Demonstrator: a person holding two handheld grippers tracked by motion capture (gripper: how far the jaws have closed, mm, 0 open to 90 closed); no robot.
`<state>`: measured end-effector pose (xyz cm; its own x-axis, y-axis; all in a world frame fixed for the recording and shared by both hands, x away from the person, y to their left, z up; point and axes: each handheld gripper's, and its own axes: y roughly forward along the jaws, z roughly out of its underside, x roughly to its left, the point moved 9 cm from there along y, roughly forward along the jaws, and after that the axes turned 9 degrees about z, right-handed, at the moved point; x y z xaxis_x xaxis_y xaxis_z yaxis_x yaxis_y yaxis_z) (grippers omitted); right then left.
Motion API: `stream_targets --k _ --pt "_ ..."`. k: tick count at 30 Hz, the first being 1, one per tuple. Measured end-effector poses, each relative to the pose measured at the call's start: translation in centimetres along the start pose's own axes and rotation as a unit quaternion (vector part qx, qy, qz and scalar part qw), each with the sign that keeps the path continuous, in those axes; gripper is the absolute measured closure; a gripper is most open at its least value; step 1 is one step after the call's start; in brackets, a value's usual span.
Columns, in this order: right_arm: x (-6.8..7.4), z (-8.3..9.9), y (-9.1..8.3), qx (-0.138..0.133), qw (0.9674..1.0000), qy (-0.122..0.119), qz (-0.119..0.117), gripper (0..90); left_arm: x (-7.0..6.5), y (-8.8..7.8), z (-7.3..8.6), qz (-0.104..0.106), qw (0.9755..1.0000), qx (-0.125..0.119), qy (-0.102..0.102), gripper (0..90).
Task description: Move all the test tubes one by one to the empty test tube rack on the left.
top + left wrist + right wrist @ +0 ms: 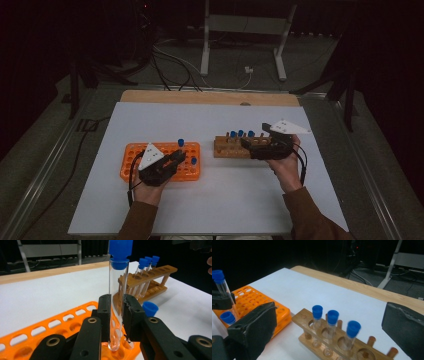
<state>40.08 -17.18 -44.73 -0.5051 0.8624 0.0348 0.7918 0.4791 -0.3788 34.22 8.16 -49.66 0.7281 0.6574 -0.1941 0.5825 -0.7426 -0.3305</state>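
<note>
My left gripper (pixel 117 302) is shut on a clear test tube (pixel 117 282) with a blue cap. It holds the tube upright, with the tube's lower end down among the holes of the orange rack (pixel 50 331). In the high view the left gripper (pixel 176 156) is over the orange rack (pixel 135 157), near its right end. A second blue-capped tube (pixel 193 160) stands in that rack. My right gripper (pixel 330 312) is open wide, with one jaw on each side of the wooden rack (pixel 304 338). That rack holds three blue-capped tubes (pixel 332 317), and the jaws touch none of them.
The white mat (pixel 165 120) covers a wooden table (pixel 210 96). The wooden rack (pixel 227 147) sits just right of the orange one, with a narrow gap between them. Cables and a stand's metal legs (pixel 205 55) lie on the dark floor beyond the table.
</note>
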Motion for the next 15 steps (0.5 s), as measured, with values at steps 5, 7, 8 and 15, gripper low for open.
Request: stream_targets --k 5,7,8,15 --pt "-0.8 0.3 -0.2 -0.001 0.9998 0.019 -0.001 0.0 -0.5 -0.1 0.5 0.007 1.0000 0.001 -0.002 78.1" --pt "-0.9 0.3 -0.3 -0.002 0.9997 0.022 -0.001 0.0 -0.6 0.0 0.6 0.007 1.0000 0.004 0.000 78.1" --pt "-0.9 0.2 -0.4 -0.003 0.9997 0.023 -0.001 0.0 -0.6 0.1 0.8 0.007 1.0000 0.004 0.001 78.1" --pt "-1.1 0.4 -0.5 -0.005 0.9997 0.025 0.001 0.0 -0.5 0.8 1.4 0.003 0.9999 0.014 0.009 77.9"
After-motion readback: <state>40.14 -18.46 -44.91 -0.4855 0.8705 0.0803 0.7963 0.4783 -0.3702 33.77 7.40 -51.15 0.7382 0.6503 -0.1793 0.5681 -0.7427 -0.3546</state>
